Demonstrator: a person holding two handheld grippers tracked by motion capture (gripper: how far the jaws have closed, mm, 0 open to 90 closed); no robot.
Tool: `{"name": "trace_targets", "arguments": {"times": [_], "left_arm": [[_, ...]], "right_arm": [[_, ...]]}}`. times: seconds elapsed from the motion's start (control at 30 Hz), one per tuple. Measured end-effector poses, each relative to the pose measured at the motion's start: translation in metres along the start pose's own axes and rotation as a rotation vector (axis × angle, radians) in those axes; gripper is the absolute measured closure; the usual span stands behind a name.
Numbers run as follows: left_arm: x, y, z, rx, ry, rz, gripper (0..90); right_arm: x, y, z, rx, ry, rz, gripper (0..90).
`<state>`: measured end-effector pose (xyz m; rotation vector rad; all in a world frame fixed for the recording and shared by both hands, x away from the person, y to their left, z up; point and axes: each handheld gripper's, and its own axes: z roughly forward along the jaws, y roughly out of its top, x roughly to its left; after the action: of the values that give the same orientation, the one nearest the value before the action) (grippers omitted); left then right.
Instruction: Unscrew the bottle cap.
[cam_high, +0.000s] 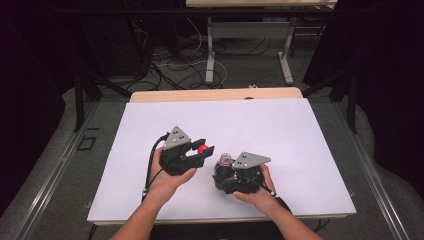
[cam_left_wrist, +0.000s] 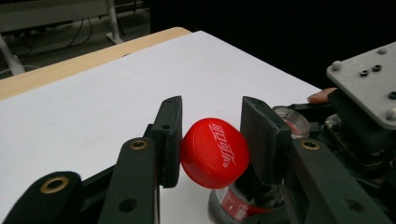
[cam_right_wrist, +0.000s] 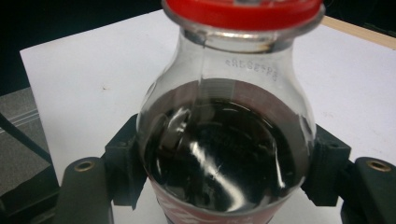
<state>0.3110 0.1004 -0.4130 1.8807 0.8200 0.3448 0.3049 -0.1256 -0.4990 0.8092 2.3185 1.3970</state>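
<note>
Red plastic sits pinched between the jaws of the left gripper: a bottle cap with white lettering on its side, tilted, one pad pressing on each side of it. In the high view the same gripper is held in the person's left hand above the white worktop, with the cap showing as a small red spot between the jaw tips, up and to the left of the bottle's mouth.

The cap is apart from the bottle, whose red label and clear neck lie just below and behind it in the left gripper view.

The right gripper is clamped on the bottle. Its two black jaws press on the rounded shoulder from either side, just above the red label. The bottle is clear and holds dark liquid; a red ring runs round its neck at the top of the right gripper view. In the high view the right gripper is held in the right hand low over the worktop, near its front edge, and the bottle shows at its left end.

The two grippers are close together, the left a little farther from the person.
</note>
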Motion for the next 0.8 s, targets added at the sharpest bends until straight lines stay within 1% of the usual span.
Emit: {"name": "trace_targets", "arguments": {"times": [0.07, 0.1, 0.13, 0.3, 0.33, 0.37, 0.4, 0.43, 0.53, 0.57, 0.6, 0.63, 0.67, 0.7, 0.8], "left_arm": [[0.005, -0.002, -0.002, 0.001, 0.017, -0.014, 60.3], [0.007, -0.003, -0.002, 0.001, 0.018, -0.025, 60.3], [0.009, -0.004, -0.003, 0.001, 0.028, -0.030, 60.3], [0.022, -0.014, -0.006, 0.006, 0.063, -0.067, 60.3], [0.025, -0.016, -0.006, 0.010, 0.070, -0.074, 60.3], [0.027, -0.018, -0.006, 0.012, 0.081, -0.078, 60.3], [0.029, -0.019, -0.006, 0.022, 0.083, -0.079, 60.3], [0.031, -0.021, -0.006, 0.024, 0.087, -0.086, 60.3], [0.036, -0.026, -0.006, 0.025, 0.106, -0.103, 60.3], [0.037, -0.028, -0.006, 0.025, 0.113, -0.105, 60.3], [0.039, -0.029, -0.006, 0.025, 0.122, -0.108, 60.3], [0.040, -0.031, -0.006, 0.024, 0.131, -0.107, 60.3], [0.042, -0.033, -0.006, 0.022, 0.132, -0.110, 60.3], [0.043, -0.034, -0.006, 0.020, 0.131, -0.114, 60.3], [0.047, -0.039, -0.006, 0.021, 0.139, -0.123, 60.3]], "right_arm": [[-0.002, 0.000, 0.000, -0.004, -0.006, 0.003, 29.7], [-0.003, -0.001, 0.000, -0.008, -0.012, 0.005, 29.7], [-0.003, 0.000, -0.001, -0.003, -0.010, 0.009, 29.7], [-0.007, 0.000, -0.002, -0.008, -0.024, 0.020, 29.7], [-0.008, 0.000, -0.003, 0.004, -0.023, 0.022, 29.7], [-0.009, 0.000, -0.003, 0.009, -0.031, 0.023, 29.7], [-0.010, 0.000, -0.002, -0.006, -0.038, 0.025, 29.7], [-0.011, 0.001, -0.002, -0.005, -0.040, 0.026, 29.7], [-0.013, 0.003, -0.002, -0.006, -0.054, 0.031, 29.7], [-0.015, 0.004, -0.001, -0.014, -0.062, 0.026, 29.7], [-0.016, 0.006, -0.002, 0.003, -0.064, 0.029, 29.7], [-0.018, 0.007, -0.001, -0.010, -0.074, 0.031, 29.7], [-0.020, 0.008, 0.000, -0.013, -0.078, 0.027, 29.6], [-0.022, 0.010, 0.000, -0.003, -0.080, 0.031, 29.7], [-0.029, 0.015, 0.003, -0.005, -0.102, 0.028, 29.7]]}}
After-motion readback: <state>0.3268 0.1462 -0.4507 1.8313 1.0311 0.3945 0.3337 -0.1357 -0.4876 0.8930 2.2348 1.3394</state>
